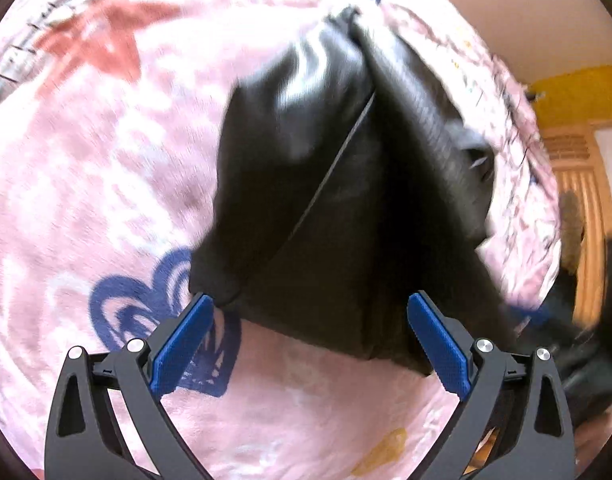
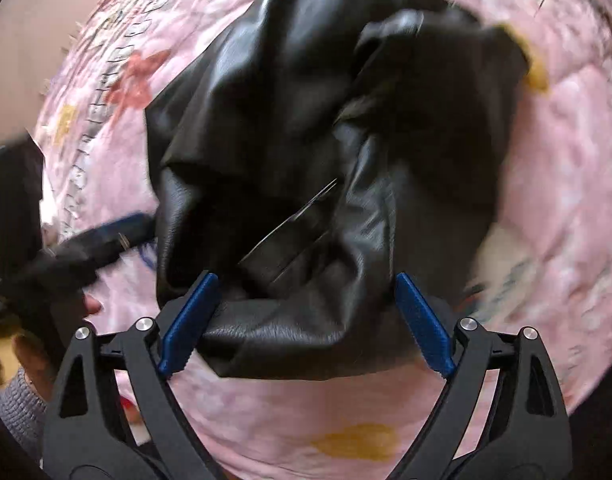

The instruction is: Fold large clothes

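Currently the black leather-look garment (image 2: 298, 152) lies bunched on the pink printed blanket (image 2: 545, 200), which serves as the folding surface. The right gripper (image 2: 306, 300) points steeply down over the garment's near edge with its jaws spread wide. The left blue pad (image 2: 190, 320) touches a fold; the right one stands clear, so nothing is clamped. In the left wrist view, the left gripper (image 1: 311, 320) is likewise wide open above the near edge of the garment (image 1: 345, 184), and a corner of the cloth rests against its left pad (image 1: 182, 344) without being pinched. Both tools are thus probably placed to take fresh holds on the near hem. The garment is still creased and heaped, so folding appears incomplete. Motion blur hides the finer seams.
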Tool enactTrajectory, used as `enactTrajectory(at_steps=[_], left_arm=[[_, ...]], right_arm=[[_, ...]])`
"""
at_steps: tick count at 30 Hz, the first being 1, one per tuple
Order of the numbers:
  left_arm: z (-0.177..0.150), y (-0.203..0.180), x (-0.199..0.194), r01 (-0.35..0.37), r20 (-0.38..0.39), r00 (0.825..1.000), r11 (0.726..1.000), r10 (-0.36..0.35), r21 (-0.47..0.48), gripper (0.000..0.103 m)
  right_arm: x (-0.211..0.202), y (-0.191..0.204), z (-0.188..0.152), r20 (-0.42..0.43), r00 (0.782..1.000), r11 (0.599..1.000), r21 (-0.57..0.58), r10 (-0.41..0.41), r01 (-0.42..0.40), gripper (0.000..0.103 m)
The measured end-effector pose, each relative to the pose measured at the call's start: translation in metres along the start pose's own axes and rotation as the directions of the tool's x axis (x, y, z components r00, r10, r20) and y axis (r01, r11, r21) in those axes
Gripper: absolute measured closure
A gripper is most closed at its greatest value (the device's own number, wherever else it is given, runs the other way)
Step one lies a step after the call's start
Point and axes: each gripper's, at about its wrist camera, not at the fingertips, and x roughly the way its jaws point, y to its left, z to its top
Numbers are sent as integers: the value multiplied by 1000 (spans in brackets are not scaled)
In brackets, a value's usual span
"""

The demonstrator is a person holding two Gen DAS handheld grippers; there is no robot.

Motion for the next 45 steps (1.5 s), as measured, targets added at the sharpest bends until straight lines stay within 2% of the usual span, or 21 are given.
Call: enactTrajectory(at_steps=[2, 5, 7, 11, 13, 14, 16, 17, 19, 20, 23, 24, 26, 27, 28, 30, 33, 35, 40, 43, 45], left_arm=[[4, 3, -17, 1, 36, 999, 1000, 0, -13, 8], [15, 3, -36, 11, 74, 997, 1000, -10, -24, 8], [21, 0, -40, 3, 81, 997, 1000, -2, -11, 8], [31, -6, -43, -9, 86, 996, 1000, 9, 4, 8], [32, -12, -43, -1, 84, 996, 1000, 0, 11, 8], [31, -17, -43, 8, 80, 997, 1000, -9, 17, 8], [30, -34, -42, 33, 80, 996, 999, -35, 28, 8], [30, -39, -41, 30, 75, 997, 999, -33, 32, 8], [27, -58, -33, -11, 60, 998, 999, 9, 43, 8], [25, -61, -29, -21, 59, 998, 999, 18, 41, 8], [21, -68, -3, -83, 20, 996, 996, 83, 29, 8], [20, -68, 3, -106, 13, 994, 994, 105, 28, 8], [17, -62, 21, -154, -19, 988, 988, 154, 30, 8], [15, -59, 28, -173, -34, 984, 984, 174, 31, 8], [14, -54, 37, -224, -54, 973, 973, 226, 50, 8], [12, -46, 51, -301, -75, 948, 949, 308, 93, 8], [9, -38, 58, -328, -78, 937, 936, 339, 131, 8], [7, -37, 58, -334, -67, 935, 930, 347, 154, 8], [5, -40, 53, -355, -37, 929, 915, 368, 191, 8], [4, -42, 41, -395, 2, 914, 892, 405, 220, 8], [5, -43, 33, -423, 25, 902, 875, 430, 235, 8]], right_arm=[[11, 9, -6, 28, 999, 999, 14, 34, -34, 16], [24, 18, -2, 74, 986, 987, 38, 152, -155, 16], [27, 16, 1, 70, 983, 983, 61, 169, -173, 16], [-21, -20, 9, 159, 959, 937, 224, 235, -267, 16], [-49, -32, 18, 212, 963, 948, 236, 165, -215, 15], [-59, -35, 28, 217, 972, 963, 229, 91, -141, 15], [-56, -38, 54, 172, 985, 980, 198, -8, -27, 15], [-49, -37, 66, 147, 989, 982, 190, -20, -8, 15], [-27, -36, 82, 85, 994, 982, 180, -74, 58, 15], [-15, -35, 90, 62, 989, 978, 167, -134, 122, 16], [14, -31, 104, 11, 945, 935, 147, -327, 322, 16], [21, -36, 104, -3, 942, 929, 161, -336, 332, 16], [28, -46, 100, -9, 959, 939, 201, -284, 280, 21], [30, -54, 97, -5, 974, 948, 231, -225, 220, 44], [32, -61, 98, -9, 983, 949, 260, -184, 181, 60], [36, -71, 94, -14, 988, 948, 279, -153, 150, 68], [34, -73, 88, 23, 994, 966, 239, -108, 100, 77], [26, -78, 80, 67, 997, 970, 242, -44, 27, 83], [4, -87, 67, 171, 978, 964, 217, 119, -155, 94], [-11, -84, 64, 221, 954, 948, 200, 205, -250, 95], [-18, -82, 62, 253, 925, 918, 207, 284, -339, 95]])
